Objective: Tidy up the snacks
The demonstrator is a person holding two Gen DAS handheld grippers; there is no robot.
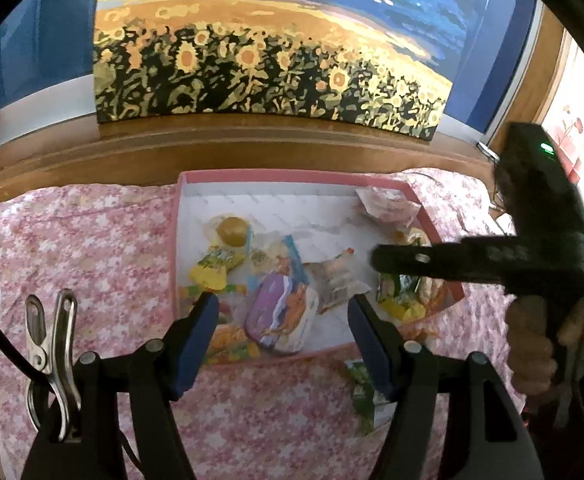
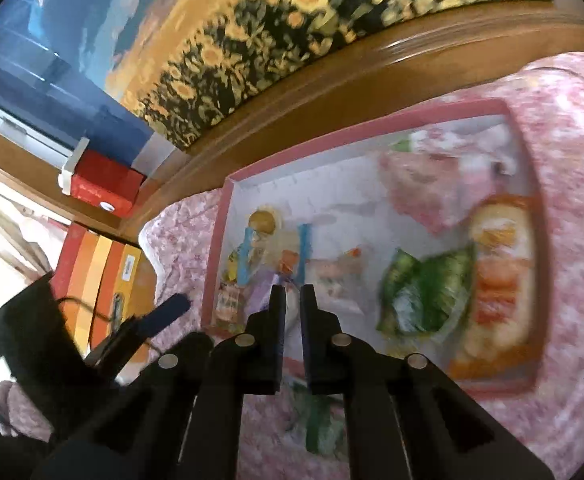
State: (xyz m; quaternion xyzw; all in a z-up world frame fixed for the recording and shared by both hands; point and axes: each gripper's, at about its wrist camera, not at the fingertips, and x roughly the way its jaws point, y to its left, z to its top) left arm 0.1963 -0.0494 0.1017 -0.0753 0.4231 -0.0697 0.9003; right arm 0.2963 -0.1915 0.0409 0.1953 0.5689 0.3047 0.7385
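Note:
A pink-rimmed tray [image 1: 252, 177] with a white floor lies on a pink floral cloth [image 1: 84, 248] and holds several snack packets. Among them are a purple packet [image 1: 280, 312], a yellow packet [image 1: 212, 270] and a round golden snack [image 1: 232, 230]. My left gripper [image 1: 284, 308] is open and empty above the tray's near edge. My right gripper [image 1: 375, 258] reaches in from the right over the tray. In the right wrist view my right gripper [image 2: 290, 294] is nearly shut with nothing between the fingers, above the tray [image 2: 371, 126]. A green packet [image 2: 427, 292] lies in the tray. Another green packet [image 1: 365, 390] lies on the cloth outside the tray.
A sunflower painting [image 1: 268, 48] leans against the blue wall behind a wooden ledge [image 1: 212, 144]. A metal clip [image 1: 52, 344] hangs by my left gripper. A red box [image 2: 104, 186] and an orange striped box [image 2: 100, 276] stand left of the cloth.

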